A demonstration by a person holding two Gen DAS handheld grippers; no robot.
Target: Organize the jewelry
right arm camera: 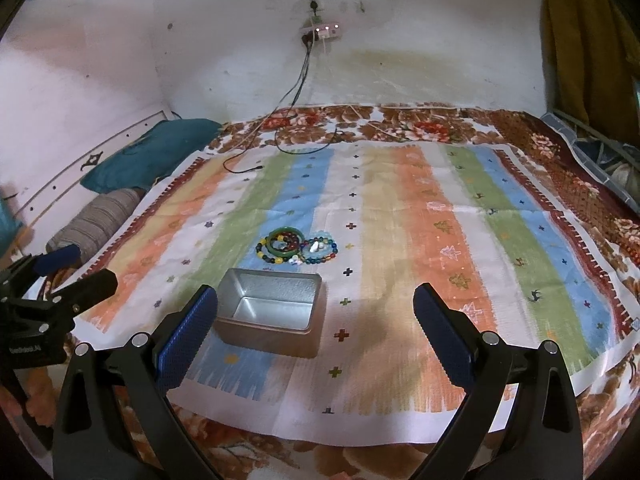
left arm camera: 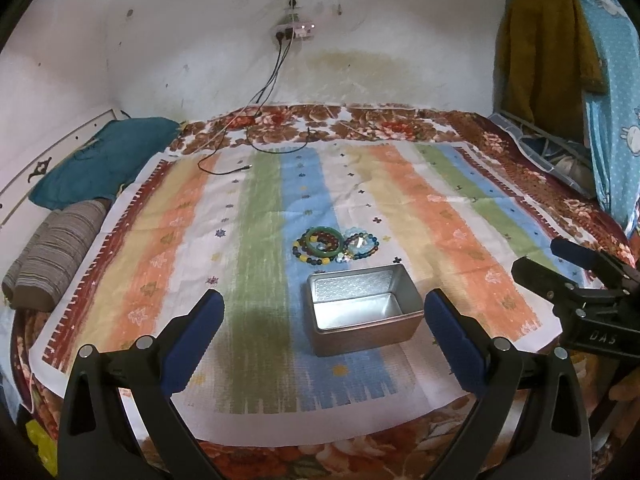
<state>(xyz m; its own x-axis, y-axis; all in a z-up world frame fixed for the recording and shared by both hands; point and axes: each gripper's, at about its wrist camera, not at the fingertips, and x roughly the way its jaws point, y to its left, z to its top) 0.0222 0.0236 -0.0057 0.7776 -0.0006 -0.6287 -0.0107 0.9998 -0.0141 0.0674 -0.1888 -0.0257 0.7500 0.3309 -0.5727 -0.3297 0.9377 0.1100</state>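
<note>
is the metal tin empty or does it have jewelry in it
Empty: the open rectangular silver metal tin shows only its bare shiny floor; the pile of beaded bracelets and green bangle lies on the cloth behind it.

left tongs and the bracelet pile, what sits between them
The open metal tin sits between the left tongs and the bracelet pile, clearest in the left wrist view.

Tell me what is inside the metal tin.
Nothing: the metal tin stands open with its bare floor in view. The near wall hides a strip of the floor behind it. The bracelets lie on the striped cloth beyond it.
</note>
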